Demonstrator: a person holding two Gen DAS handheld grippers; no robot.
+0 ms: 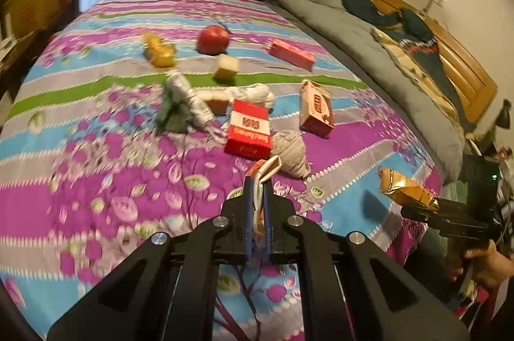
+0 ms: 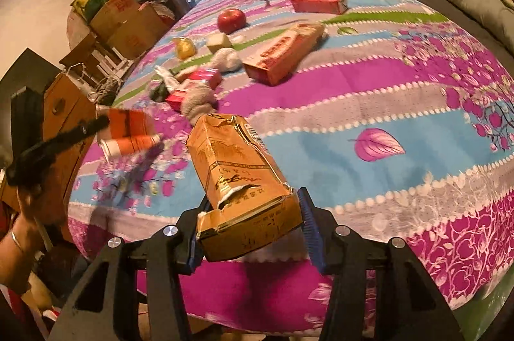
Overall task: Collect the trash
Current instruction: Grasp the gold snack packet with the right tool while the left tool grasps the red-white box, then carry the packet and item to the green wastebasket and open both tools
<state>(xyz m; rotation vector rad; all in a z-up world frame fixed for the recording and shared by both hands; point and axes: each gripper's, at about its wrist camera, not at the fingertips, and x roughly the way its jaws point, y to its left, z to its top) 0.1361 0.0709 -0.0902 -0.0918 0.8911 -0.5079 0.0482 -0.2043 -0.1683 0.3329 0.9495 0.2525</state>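
Note:
In the left wrist view my left gripper [image 1: 257, 185] is shut on a flattened orange and white pack [image 1: 268, 169], held above the flowered bedspread [image 1: 96, 148]. The right wrist view shows that pack [image 2: 131, 132] blurred at the left. My right gripper [image 2: 252, 222] is shut on a crumpled golden-brown carton [image 2: 237, 174], its blue pads pressing both sides. That carton [image 1: 404, 190] also appears at the right of the left wrist view. On the bed lie a red and white box [image 1: 247, 129], a pink carton [image 1: 316, 109], a red box [image 1: 290, 53] and a foil wrapper [image 1: 189, 98].
A red apple [image 1: 212, 39], a beige cube [image 1: 226, 67], a yellow item [image 1: 159, 50] and a grey rag [image 1: 289, 153] lie among the trash. A grey quilt [image 1: 353, 29] covers the bed's right side. Cardboard boxes [image 2: 125, 19] stand beyond the bed's left edge.

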